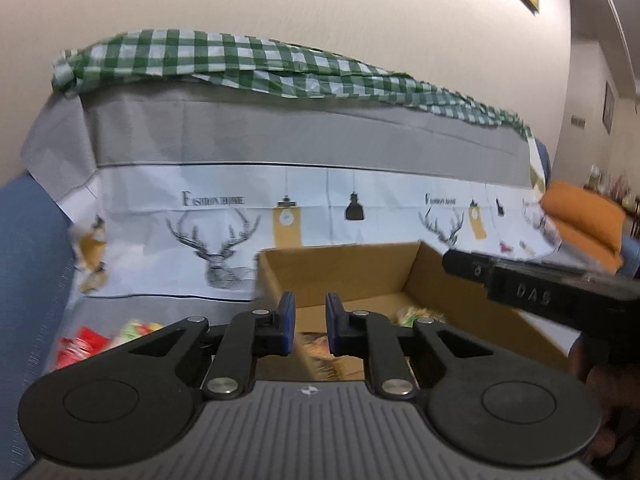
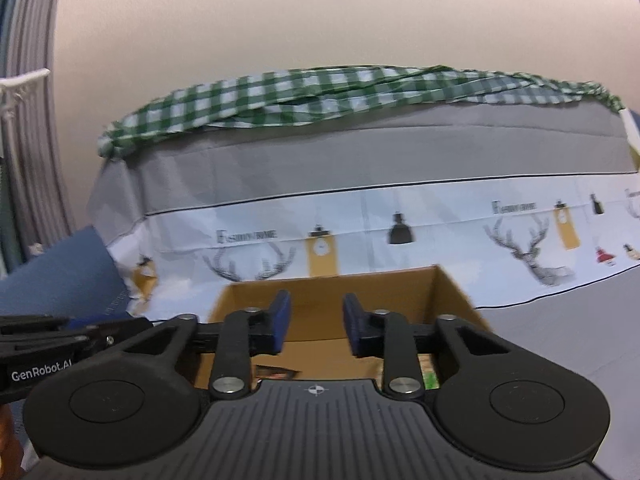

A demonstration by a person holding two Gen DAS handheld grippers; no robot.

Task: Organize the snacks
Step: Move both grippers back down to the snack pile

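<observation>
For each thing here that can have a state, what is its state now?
Left gripper: jaws open, holding nothing.
Right gripper: jaws open, holding nothing.
Box: open at the top, some snack packets inside.
Red packet: lying outside the box, to its left.
Checked cloth: bunched along the sofa back.
Printed cover: spread over the sofa, creased.

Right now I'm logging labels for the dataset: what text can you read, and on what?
"FASHION HOME": printed cloth, above the deer head; small letters blurred.
"DAS": right gripper's black body.
"GenRobot.AI": left gripper's black body, cut at the edge.
Snack packets: print too blurred.
</observation>
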